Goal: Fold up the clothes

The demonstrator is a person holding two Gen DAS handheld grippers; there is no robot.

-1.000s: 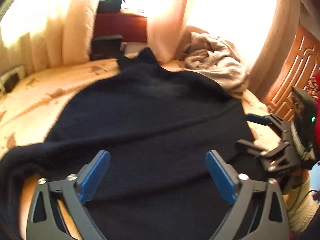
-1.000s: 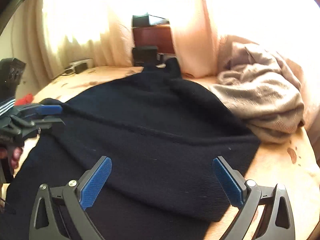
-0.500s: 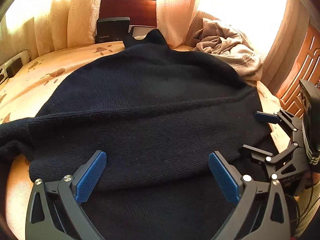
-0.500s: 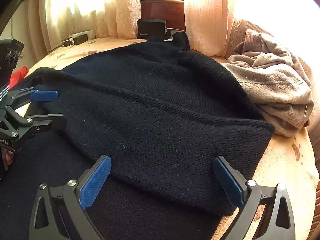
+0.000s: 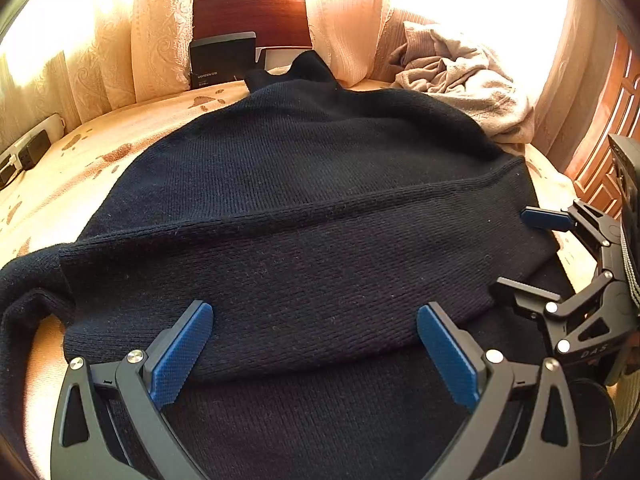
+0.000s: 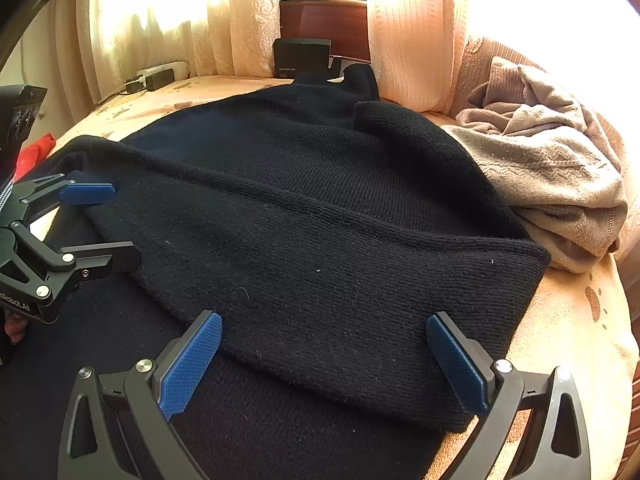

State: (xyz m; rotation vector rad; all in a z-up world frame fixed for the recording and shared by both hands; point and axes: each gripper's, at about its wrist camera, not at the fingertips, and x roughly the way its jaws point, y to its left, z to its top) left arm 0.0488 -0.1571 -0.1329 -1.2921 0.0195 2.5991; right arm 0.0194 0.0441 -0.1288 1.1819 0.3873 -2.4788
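You're looking at a plain black knit sweater (image 5: 304,208) lying on a peach bedspread (image 5: 80,160) with brown paw prints. At 2 o'clock, a beige garment (image 6: 552,168) is sitting crumpled. Gripper pads (image 5: 182,356) are showing blue.

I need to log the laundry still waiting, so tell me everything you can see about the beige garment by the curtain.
The beige garment is a soft, fine-knit piece, seemingly a sweater, with a faint patterned band across it. It lies crumpled and unfolded in a heap on the patterned bedspread, against the curtain. Its near edge meets or slips under the black sweater. Neither gripper touches it.
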